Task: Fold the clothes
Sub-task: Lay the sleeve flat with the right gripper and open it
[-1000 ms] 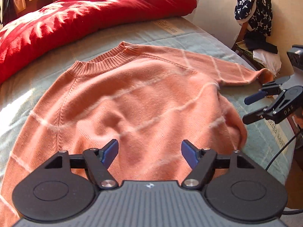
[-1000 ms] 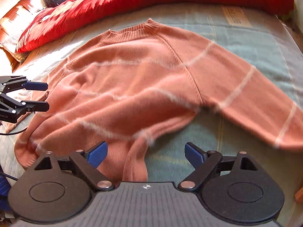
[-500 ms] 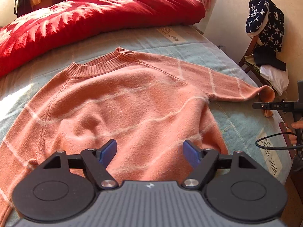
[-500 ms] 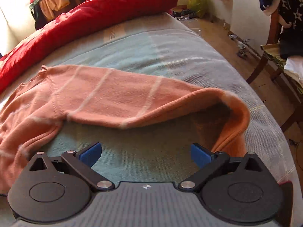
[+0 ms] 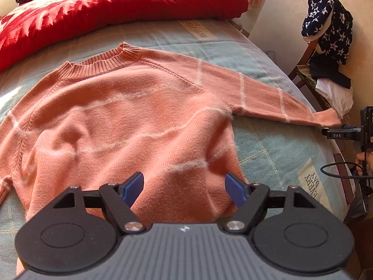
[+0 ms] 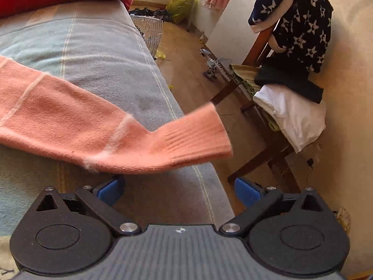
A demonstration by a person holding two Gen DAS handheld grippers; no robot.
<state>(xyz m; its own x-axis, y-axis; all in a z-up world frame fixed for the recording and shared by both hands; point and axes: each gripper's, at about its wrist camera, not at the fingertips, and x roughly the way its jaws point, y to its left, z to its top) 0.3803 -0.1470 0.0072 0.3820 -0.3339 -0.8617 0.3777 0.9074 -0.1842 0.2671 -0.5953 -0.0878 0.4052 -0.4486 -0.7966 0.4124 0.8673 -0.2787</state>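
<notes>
A: How far along is the folding judged to be?

B: Barely begun. The pink sweater point(image 5: 130, 121) is spread flat on the bed point(image 5: 275, 144), no fold made; its right sleeve point(image 6: 70, 121) is stretched out, the cuff point(image 6: 195, 140) overhanging the right edge.

A: And the jaws?

B: The left gripper point(image 5: 184, 189) is held open above the near hem, nothing gripped. The right gripper point(image 6: 178, 190) is spread wide just short of the cuff, nothing held.

Right gripper point(image 6: 178, 192) swung to sleeve cuff point(image 6: 198, 137).
</notes>
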